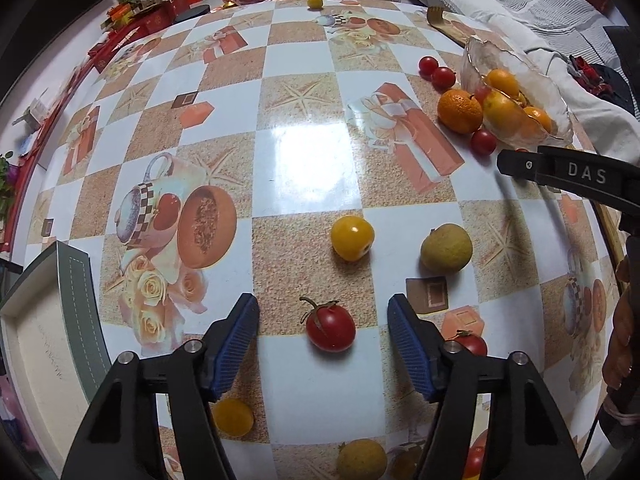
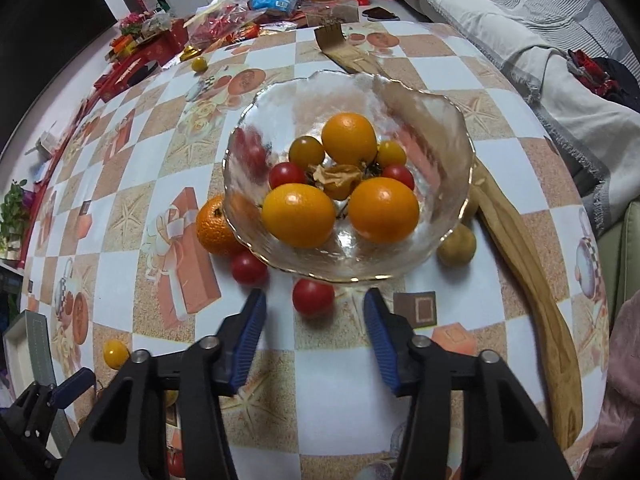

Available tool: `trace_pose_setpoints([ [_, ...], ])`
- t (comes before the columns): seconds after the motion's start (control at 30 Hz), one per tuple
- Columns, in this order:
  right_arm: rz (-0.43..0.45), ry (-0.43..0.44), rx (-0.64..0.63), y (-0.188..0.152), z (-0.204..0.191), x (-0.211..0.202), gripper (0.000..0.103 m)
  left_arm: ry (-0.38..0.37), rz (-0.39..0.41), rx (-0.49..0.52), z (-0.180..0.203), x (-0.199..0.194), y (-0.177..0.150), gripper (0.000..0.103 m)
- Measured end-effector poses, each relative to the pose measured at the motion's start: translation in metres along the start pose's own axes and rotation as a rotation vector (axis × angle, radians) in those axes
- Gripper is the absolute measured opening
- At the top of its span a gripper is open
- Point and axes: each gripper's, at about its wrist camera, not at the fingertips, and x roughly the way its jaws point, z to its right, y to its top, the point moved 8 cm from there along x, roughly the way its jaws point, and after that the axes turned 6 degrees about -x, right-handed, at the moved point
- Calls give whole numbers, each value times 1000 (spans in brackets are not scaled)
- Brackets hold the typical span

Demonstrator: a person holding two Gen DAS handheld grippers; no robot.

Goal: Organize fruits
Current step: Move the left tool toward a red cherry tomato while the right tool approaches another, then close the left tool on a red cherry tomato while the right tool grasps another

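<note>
Straddling a stemmed red tomato (image 1: 330, 327) on the table, the left gripper (image 1: 323, 336) has jaws apart, not yet gripping; next, pinch it. Right gripper (image 2: 315, 335), jaws released, flanks another tomato (image 2: 313, 297) just before the glass bowl (image 2: 440, 240); likewise close

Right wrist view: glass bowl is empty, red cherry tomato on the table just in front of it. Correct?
Not quite. The right wrist view shows the glass bowl already holds fruit: oranges, yellow and red tomatoes. The red cherry tomato does lie on the table just in front of it.
</note>
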Motion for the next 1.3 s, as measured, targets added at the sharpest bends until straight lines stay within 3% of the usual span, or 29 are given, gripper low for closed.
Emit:
trace_pose_setpoints([
  [0.07,5,17,-7,0,-1,0,23,-6,13,-3,2,-3,-1,50],
  [0.17,0,38,3,-2,-1,-1,22,-17,25,-6,3,-7,-3,30],
  [0.3,-3,61,-2,-6,-3,-10,22,-76,16,-45,-2,-10,-4,25],
  [0.77,-19,157,-31,-37,-37,-57,22,-116,35,-74,-28,-50,-16,25],
  [1.13,-26,228,-135,-54,-119,-83,22,-65,52,-132,-95,-78,-39,25],
  [1.23,-37,248,-112,-60,-131,-86,22,-80,56,-93,-91,-80,-39,26],
  [1.27,-43,248,-101,-63,-132,-87,22,-87,60,-65,-84,-79,-37,31],
  [1.3,-46,241,-99,-65,-131,-89,22,-90,61,-50,-79,-78,-36,56],
])
